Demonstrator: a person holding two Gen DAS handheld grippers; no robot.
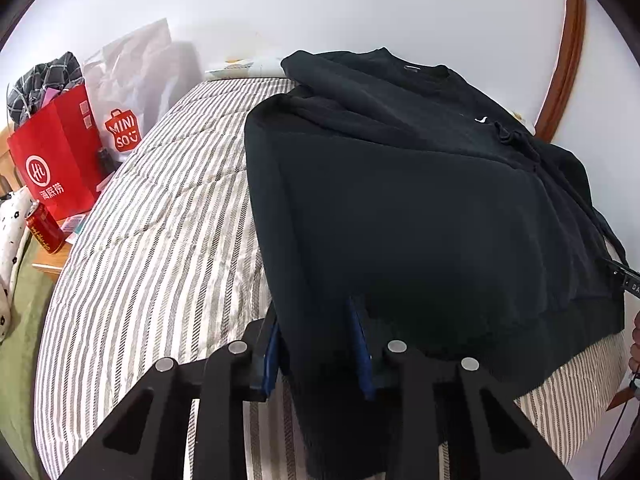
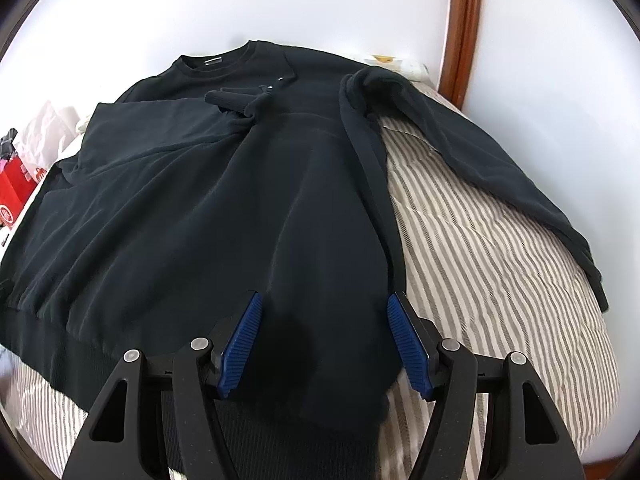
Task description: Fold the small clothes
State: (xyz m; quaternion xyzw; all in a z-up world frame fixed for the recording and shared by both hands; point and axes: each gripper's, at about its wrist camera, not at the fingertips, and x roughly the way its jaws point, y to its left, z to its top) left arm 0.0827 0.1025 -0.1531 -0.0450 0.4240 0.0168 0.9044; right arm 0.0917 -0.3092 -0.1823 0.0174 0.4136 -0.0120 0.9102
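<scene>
A black sweatshirt (image 1: 400,184) lies front up on the striped bed, collar at the far end. Its left sleeve is folded across the chest (image 2: 240,100); its right sleeve (image 2: 500,160) stretches out over the bedding. My left gripper (image 1: 316,344) is open, its blue pads on either side of the hem's left corner, with cloth between them. My right gripper (image 2: 324,340) is open wide above the hem near its right corner (image 2: 320,380), pads on either side of the cloth.
The striped quilt (image 1: 160,240) covers the bed. A red paper bag (image 1: 56,160), a white Miniso bag (image 1: 124,92) and a red can (image 1: 44,228) stand on a bedside stand at left. A white wall and brown wooden frame (image 2: 464,28) lie beyond.
</scene>
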